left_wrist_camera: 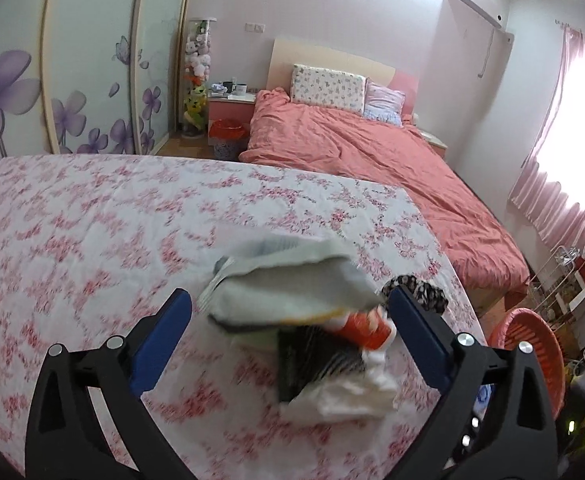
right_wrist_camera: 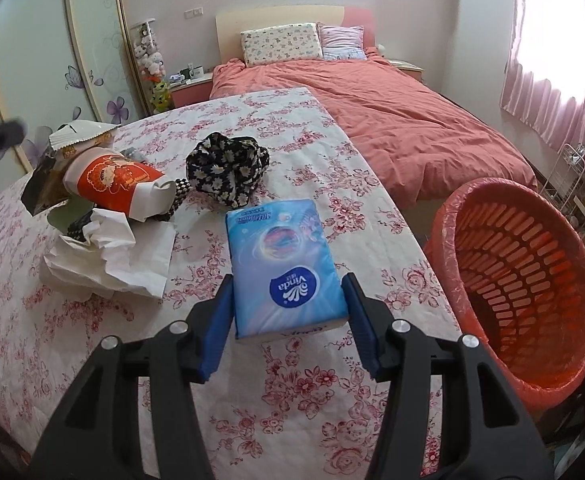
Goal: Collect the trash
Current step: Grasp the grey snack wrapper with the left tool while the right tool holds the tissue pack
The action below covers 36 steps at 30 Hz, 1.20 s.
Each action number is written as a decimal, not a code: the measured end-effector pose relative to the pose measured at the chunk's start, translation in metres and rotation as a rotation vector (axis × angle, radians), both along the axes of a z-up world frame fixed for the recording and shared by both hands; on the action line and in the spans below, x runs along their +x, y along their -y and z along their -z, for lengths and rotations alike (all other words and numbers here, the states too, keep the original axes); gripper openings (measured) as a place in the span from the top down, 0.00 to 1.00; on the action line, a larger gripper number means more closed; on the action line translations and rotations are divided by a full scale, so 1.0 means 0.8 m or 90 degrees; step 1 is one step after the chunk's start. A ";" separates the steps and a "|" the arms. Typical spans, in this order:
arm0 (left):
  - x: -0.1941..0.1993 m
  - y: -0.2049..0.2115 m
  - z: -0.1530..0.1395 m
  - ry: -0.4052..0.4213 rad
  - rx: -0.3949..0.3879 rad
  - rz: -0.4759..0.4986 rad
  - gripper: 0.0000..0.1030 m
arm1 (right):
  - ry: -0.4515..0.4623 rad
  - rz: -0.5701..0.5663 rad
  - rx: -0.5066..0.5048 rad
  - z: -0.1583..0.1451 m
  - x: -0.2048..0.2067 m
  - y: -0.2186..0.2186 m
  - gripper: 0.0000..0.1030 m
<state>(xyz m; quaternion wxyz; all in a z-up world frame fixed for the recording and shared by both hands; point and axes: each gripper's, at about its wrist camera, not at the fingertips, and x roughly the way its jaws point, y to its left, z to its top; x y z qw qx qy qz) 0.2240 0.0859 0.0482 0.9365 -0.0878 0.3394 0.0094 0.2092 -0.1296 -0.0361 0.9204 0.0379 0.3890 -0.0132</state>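
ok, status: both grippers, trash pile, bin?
Left gripper open above trash pile, nothing held. Right gripper straddles tissue pack, grip unclear. Red bin at table edge, unobstructed.

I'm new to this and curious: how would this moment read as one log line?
left gripper: open above trash pile | right gripper: tissue pack between jaws, contact unclear | red basket: beside table

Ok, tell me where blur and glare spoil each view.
Left wrist view: motion blur smears the trash pile and the floral tablecloth; the window blows out white. Right wrist view: mostly sharp, the tissue pack print readable; glare at the curtain, fisheye bending the wardrobe.
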 end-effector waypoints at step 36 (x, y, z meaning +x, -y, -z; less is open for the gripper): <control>-0.006 -0.062 0.045 -0.089 -0.018 -0.066 0.05 | 0.005 -0.012 0.004 -0.005 -0.006 -0.016 0.48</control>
